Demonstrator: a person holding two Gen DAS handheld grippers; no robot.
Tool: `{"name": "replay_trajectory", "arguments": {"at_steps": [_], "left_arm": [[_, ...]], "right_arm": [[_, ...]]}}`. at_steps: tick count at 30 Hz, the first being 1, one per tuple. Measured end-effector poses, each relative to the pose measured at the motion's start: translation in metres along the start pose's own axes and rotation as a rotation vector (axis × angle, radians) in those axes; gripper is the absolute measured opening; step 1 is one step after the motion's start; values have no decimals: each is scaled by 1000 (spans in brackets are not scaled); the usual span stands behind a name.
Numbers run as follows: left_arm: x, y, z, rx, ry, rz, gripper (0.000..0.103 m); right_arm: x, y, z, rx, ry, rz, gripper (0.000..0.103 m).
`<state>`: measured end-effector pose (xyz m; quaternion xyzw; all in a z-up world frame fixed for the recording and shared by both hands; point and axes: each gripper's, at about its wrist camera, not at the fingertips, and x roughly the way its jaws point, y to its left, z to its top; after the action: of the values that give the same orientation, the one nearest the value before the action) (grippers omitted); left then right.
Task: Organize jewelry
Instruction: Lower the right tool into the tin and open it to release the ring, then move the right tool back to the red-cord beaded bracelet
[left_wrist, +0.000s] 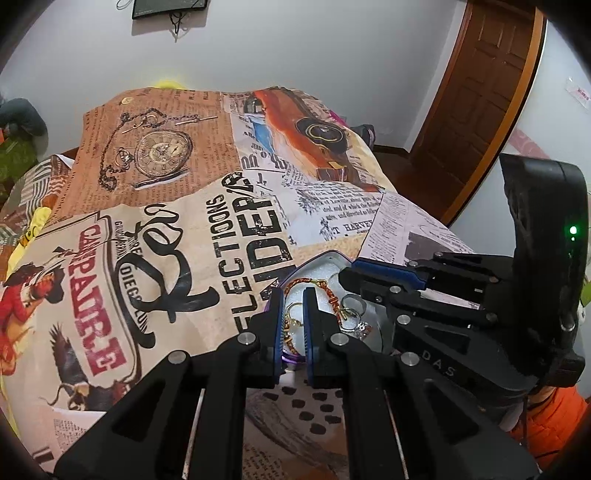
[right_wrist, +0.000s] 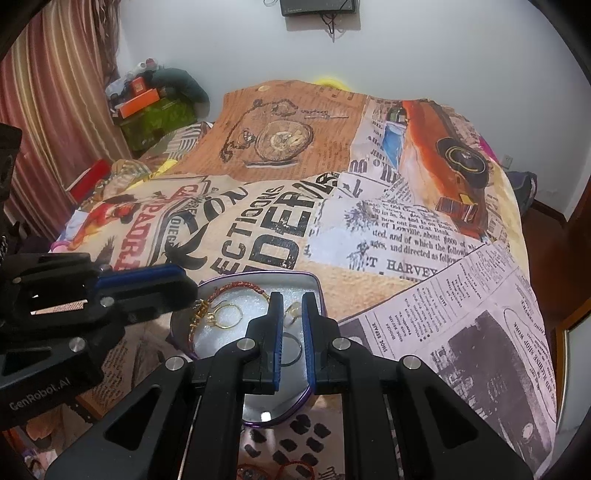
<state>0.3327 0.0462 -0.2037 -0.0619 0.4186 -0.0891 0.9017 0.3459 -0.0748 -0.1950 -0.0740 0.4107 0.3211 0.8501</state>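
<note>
Right gripper (right_wrist: 292, 325) above heart tin (right_wrist: 258, 278), point nearward.

Your left gripper (left_wrist: 293, 325) covers the near rim of the purple tin (left_wrist: 325, 258), so in the left wrist view you can't tell whether its fingers pinch the red-and-gold bracelet (left_wrist: 325, 291) or only stand in front of it. Your right gripper (right_wrist: 292, 325) hides most of the thin ring (right_wrist: 293, 349) and half of the small gold piece (right_wrist: 293, 310) between its fingers. The sparkly bit (left_wrist: 364, 328) by the right gripper (left_wrist: 373, 277) is too small to name. The wall screen (right_wrist: 319, 7) is cut off at the top, the red loop (right_wrist: 295, 467) below.
</note>
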Motion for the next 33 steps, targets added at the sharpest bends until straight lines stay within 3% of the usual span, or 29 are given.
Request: {"name": "replay_trajectory", "arguments": {"at_steps": [11, 16, 18, 20, 22, 28, 33], "left_arm": [[-25, 0, -4, -4, -14, 44, 8], [-37, -7, -10, 11, -16, 66, 24], [-44, -11, -14, 18, -19, 70, 28], [-50, -15, -17, 26, -18, 75, 28], [-54, -18, -19, 29, -17, 79, 29], [-65, -28, -28, 30, -9, 82, 33], [-66, -33, -38, 31, 6, 83, 41]], "right_arm": [[-18, 9, -2, -19, -11, -23, 12], [-33, 11, -5, -15, -20, -41, 13], [-39, 11, -9, -12, -21, -51, 18], [-46, 11, -13, -9, -28, -67, 39], [-56, 10, -20, -5, -56, -81, 47], [-72, 5, -31, 22, -56, -86, 47], [-81, -2, -43, 44, -49, -94, 47]]}}
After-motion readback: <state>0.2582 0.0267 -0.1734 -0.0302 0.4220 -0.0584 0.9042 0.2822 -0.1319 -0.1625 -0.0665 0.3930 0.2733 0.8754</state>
